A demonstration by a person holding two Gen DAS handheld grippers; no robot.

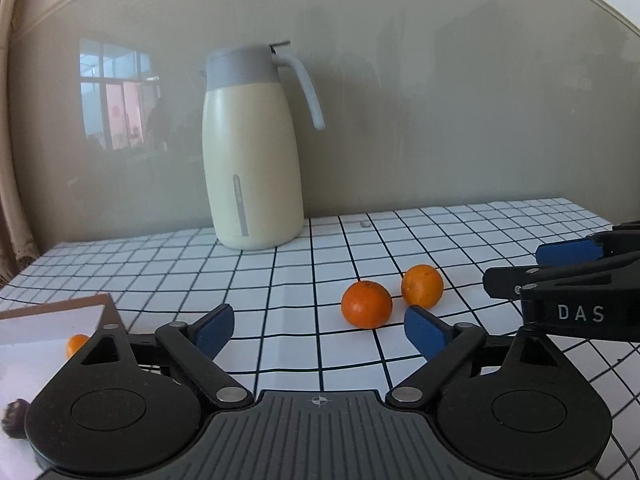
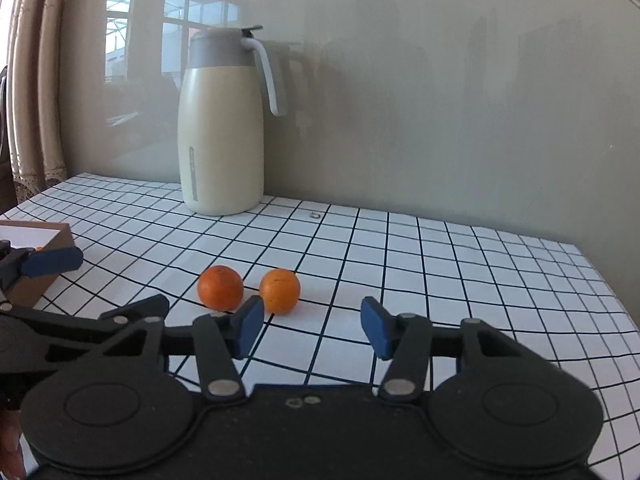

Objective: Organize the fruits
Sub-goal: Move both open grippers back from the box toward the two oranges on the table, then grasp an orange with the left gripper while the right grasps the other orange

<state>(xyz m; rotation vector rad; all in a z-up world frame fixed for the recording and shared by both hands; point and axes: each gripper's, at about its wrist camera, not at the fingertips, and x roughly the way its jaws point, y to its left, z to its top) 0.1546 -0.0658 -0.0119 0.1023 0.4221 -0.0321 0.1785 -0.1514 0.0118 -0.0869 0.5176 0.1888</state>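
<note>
So the biggest thing here is the tabletop (image 1: pixel 280 272), white with a black grid, pushed up against a plain greyish wall (image 1: pixel 440 100) that has a window reflecting in it. Using the cream thermos jug (image 1: pixel 252 152) as the landmark: it stands upright at the back by the wall, grey lid on top, handle pointing to the right. Well in front of the jug and off to its left there's a brown box (image 1: pixel 60 316) with a white inside, and in the left wrist view you can see a small orange fruit (image 1: pixel 76 345) sitting in it, plus some dark roundish thing (image 1: pixel 14 418) lower down that I can't make out. The left gripper (image 1: pixel 318 332) is out in front of the jug, blue pads spread wide apart, nothing between them. The right gripper (image 2: pixel 312 326) is in front of the jug and a bit more to its right, also spread apart and holding nothing. Its black body pokes into the left wrist view from the right side with "DAS" printed on it. Then the two loose oranges: the left orange (image 1: pixel 366 304) and the right orange (image 1: pixel 422 285) lie on the tabletop in front of the jug and slightly to its right, just beside each other, looks like nearly touching but can't say for sure, both just past the gripper tips.
</note>
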